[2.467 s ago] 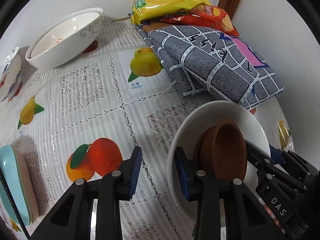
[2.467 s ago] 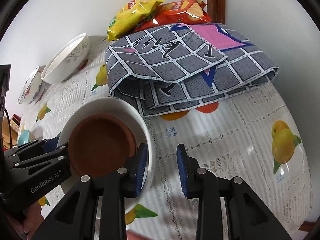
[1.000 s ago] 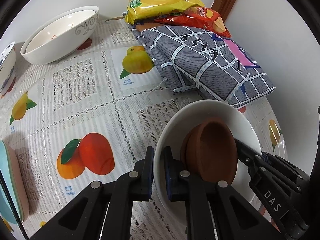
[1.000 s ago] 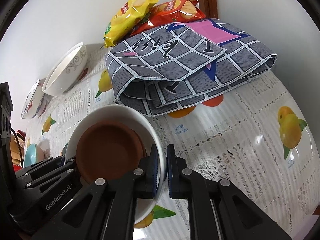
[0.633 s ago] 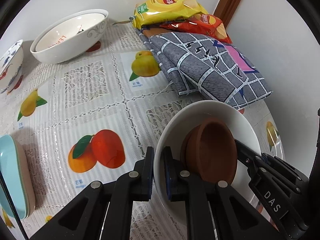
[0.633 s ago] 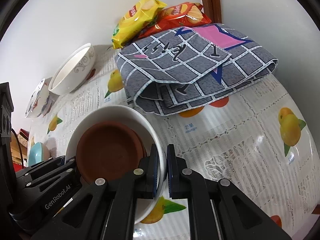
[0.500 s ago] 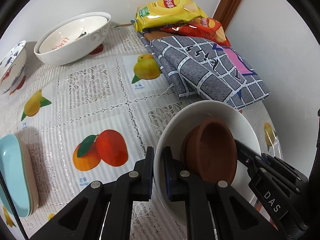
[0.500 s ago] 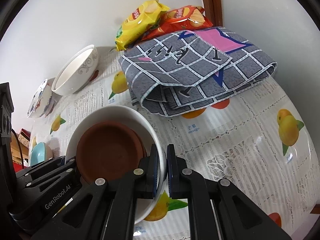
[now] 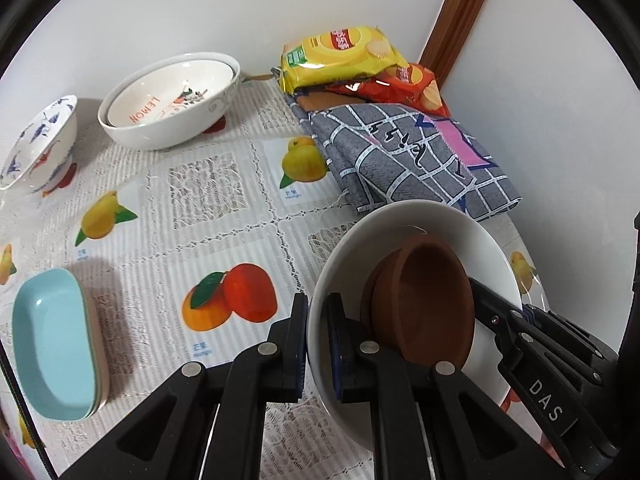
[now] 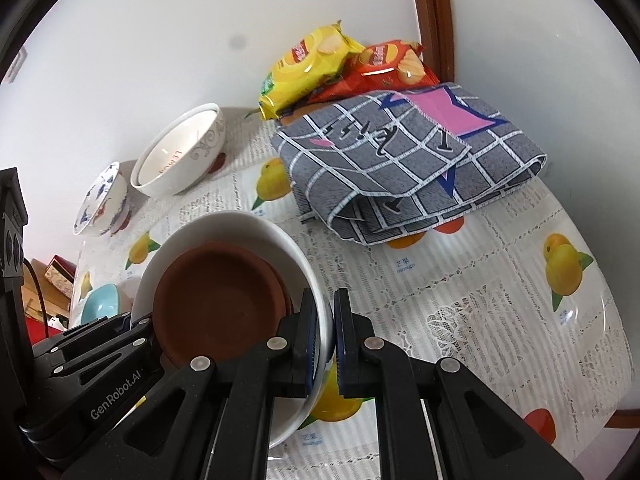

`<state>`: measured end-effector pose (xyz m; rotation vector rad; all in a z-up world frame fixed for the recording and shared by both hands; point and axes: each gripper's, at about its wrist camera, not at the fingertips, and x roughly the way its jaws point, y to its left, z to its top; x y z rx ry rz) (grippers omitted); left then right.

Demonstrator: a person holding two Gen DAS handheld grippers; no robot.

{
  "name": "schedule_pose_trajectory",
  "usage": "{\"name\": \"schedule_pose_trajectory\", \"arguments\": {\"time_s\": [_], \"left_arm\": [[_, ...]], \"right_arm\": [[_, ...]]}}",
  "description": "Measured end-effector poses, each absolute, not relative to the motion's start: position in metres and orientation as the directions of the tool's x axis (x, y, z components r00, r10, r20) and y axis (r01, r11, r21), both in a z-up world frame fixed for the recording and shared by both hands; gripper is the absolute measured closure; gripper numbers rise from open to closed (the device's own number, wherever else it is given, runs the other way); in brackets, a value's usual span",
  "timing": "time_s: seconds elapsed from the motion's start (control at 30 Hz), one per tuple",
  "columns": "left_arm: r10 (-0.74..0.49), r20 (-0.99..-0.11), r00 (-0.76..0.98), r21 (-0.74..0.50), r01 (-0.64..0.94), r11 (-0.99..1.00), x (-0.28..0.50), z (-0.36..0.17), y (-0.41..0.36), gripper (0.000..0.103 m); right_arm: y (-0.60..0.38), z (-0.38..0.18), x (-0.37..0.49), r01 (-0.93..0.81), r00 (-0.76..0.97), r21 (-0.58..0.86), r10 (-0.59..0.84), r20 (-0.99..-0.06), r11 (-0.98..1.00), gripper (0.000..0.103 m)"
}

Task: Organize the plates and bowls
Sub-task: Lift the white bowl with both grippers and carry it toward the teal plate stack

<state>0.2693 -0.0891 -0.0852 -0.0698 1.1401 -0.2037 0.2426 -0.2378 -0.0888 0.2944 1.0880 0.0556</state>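
Note:
A white bowl [image 9: 424, 222] [image 10: 240, 226] with brown dishes [image 9: 424, 304] [image 10: 216, 304] nested inside hangs above the fruit-print tablecloth. My left gripper [image 9: 318, 312] is shut on its left rim, and my right gripper [image 10: 325, 312] is shut on the opposite rim. Each gripper shows in the other's view, across the bowl. At the back stand a large white bowl marked LEMON [image 9: 172, 100] [image 10: 180, 160] and a small blue-and-red patterned bowl [image 9: 36, 144] [image 10: 102, 200]. Stacked light-blue oval dishes [image 9: 54, 352] [image 10: 100, 304] lie at the left.
A folded grey checked cloth [image 9: 404, 164] [image 10: 404, 160] lies at the back right, with yellow [image 9: 344, 56] [image 10: 308, 64] and red [image 9: 404, 88] [image 10: 388, 66] chip bags behind it against the wall. A wooden door frame [image 9: 460, 20] stands in the corner.
Both grippers went from open to shut on the white bowl's rim, then lifted it off the table; the tabletop now looks farther away in both views.

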Motion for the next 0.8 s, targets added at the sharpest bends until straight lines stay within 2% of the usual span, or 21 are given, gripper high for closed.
{"name": "schedule_pose_trajectory", "arguments": {"time_s": [0.8], "left_arm": [[-0.176,-0.872,0.456,-0.152,0.09,0.984,0.237,-0.047,-0.038,0.093]], "right_arm": [[-0.19,-0.051,0.22,0.043,0.51,0.28,0.22,-0.832,0.959,0.095]]}}
